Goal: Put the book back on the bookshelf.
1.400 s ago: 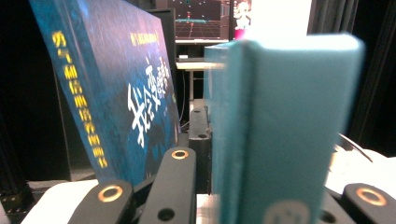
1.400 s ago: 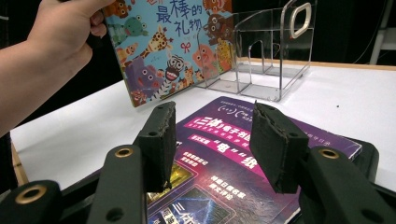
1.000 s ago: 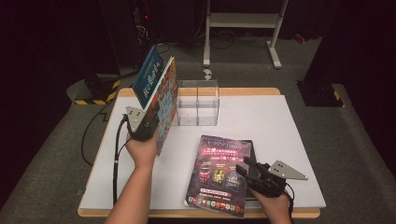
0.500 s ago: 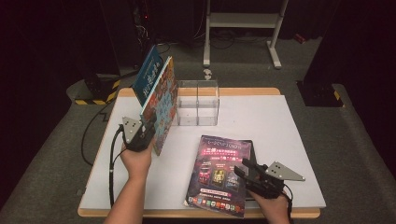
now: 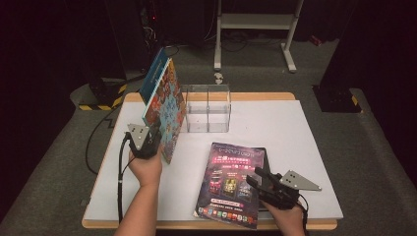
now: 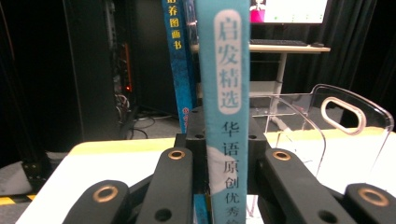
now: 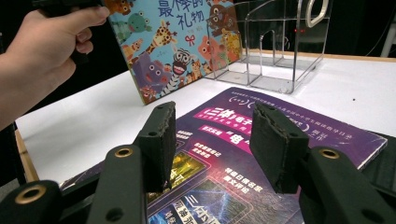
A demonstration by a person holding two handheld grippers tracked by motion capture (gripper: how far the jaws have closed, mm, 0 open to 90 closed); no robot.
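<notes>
Left gripper (image 5: 153,141) pinching a picture book (image 5: 166,110), right one hanging over a magazine.

The book stands tilted on the white table (image 5: 305,128), just left of the clear acrylic rack (image 5: 206,108). The right gripper (image 7: 212,140) has its jaws spread above the purple magazine (image 5: 231,184) lying flat near the front edge.

Book spine (image 6: 229,112) cropped top, bottom

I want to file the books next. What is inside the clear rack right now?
The clear rack looks empty; both compartments show only table through them. Its left edge is hidden behind the picture book.
</notes>
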